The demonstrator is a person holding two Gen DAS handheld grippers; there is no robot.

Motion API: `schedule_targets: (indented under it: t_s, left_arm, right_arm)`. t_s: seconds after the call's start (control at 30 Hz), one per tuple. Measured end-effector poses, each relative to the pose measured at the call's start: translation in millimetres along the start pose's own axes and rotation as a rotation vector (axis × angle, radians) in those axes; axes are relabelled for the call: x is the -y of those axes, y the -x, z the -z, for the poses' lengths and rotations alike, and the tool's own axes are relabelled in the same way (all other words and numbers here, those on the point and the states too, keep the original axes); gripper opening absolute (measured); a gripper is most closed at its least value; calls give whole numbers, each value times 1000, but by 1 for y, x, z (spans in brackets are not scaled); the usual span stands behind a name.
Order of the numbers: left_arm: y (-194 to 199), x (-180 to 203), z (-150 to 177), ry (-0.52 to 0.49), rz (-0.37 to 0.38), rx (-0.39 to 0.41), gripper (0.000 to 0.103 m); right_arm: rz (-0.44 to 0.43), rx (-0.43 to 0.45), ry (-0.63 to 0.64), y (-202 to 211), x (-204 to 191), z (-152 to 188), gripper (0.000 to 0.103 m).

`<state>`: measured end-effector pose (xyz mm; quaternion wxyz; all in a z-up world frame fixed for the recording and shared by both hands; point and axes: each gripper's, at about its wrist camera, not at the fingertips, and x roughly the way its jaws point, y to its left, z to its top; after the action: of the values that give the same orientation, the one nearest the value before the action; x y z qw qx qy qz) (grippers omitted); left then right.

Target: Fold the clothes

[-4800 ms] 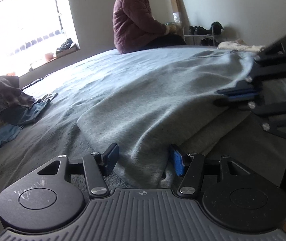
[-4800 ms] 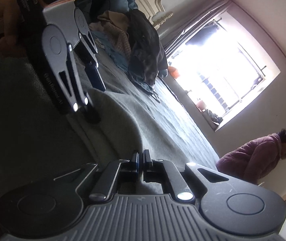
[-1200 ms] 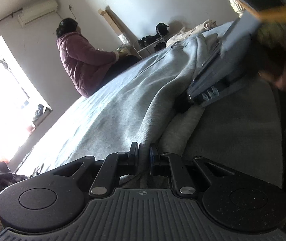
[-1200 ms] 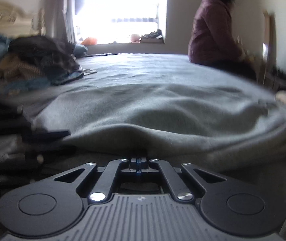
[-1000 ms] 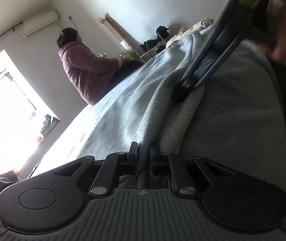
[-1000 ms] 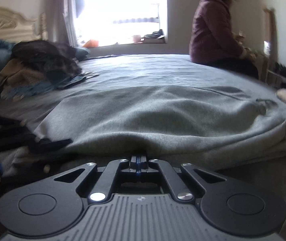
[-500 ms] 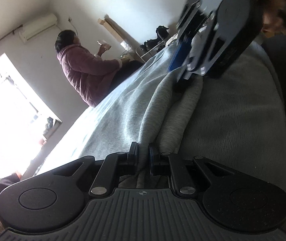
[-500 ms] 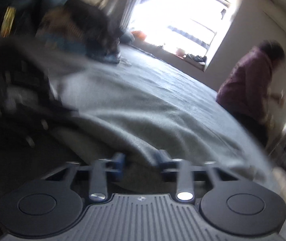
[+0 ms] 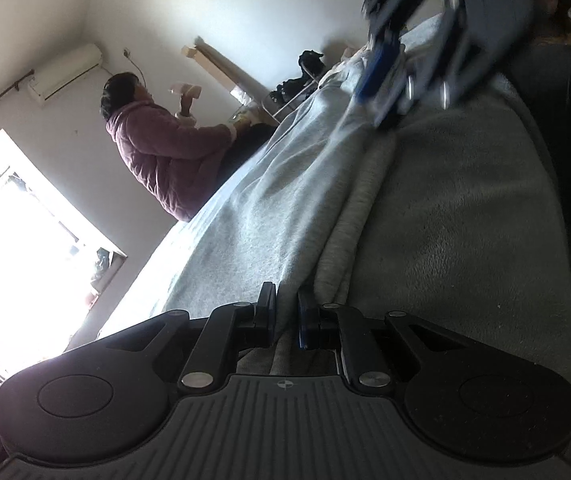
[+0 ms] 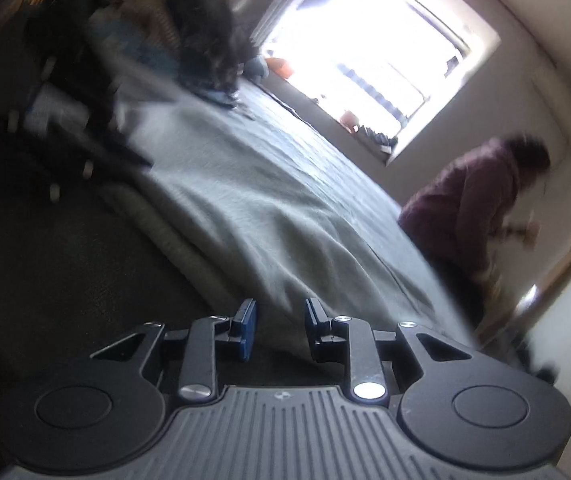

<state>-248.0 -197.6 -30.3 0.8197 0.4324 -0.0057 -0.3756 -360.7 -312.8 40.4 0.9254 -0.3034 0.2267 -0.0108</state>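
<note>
Left gripper (image 9: 286, 316): in my left wrist view its jaws are clamped on a fold of the grey garment (image 9: 277, 216); cloth fills the narrow gap between the blue pads, and the held end runs out of sight under the gripper body.

Right gripper (image 10: 278, 326): I see its jaws parted, having just been opening, with nothing pinched; the pads stand clear of the cloth, whose near edge lies just beyond the fingertips. From the left wrist view the same gripper (image 9: 385, 76) hangs over the far end of the garment as a blurred mass; I cannot make out its jaws there.

Garment: it lies on the bed (image 9: 465, 216), doubled over along its near edge, a long ridge running away from my left gripper. The right wrist view shows it (image 10: 261, 208) spread flat and smeared by motion, so the edges are soft.

Bed: the dark cover fills the near ground; its right side is cut off by the frame.

Clothes pile (image 10: 189, 36): dark, heaped at the far left of the bed, too blurred to sort into pieces.

Person (image 9: 161, 148): sitting at the far edge in a purple padded jacket, lower body hidden by the bed.

Window (image 10: 369, 52): blown out white; nothing readable through it.
</note>
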Motion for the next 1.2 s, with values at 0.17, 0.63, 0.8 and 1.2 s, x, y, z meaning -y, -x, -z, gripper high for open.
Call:
schedule_targets:
  t_s: [0.17, 0.63, 0.8, 1.2]
  left_arm:
    - [-2, 1, -1, 8, -1, -1, 10]
    - [23, 3, -6, 141, -18, -87, 14]
    - [55, -40, -7, 378, -40, -54, 20]
    - [38, -65, 38, 588, 111, -216, 25]
  right_arm:
    - [-67, 53, -310, 16, 28, -13, 26]
    - [-163, 83, -566, -48, -31, -19, 22]
    - [-180, 92, -586, -52, -28, -13, 22]
    - [-186, 87, -605, -47, -28, -12, 22]
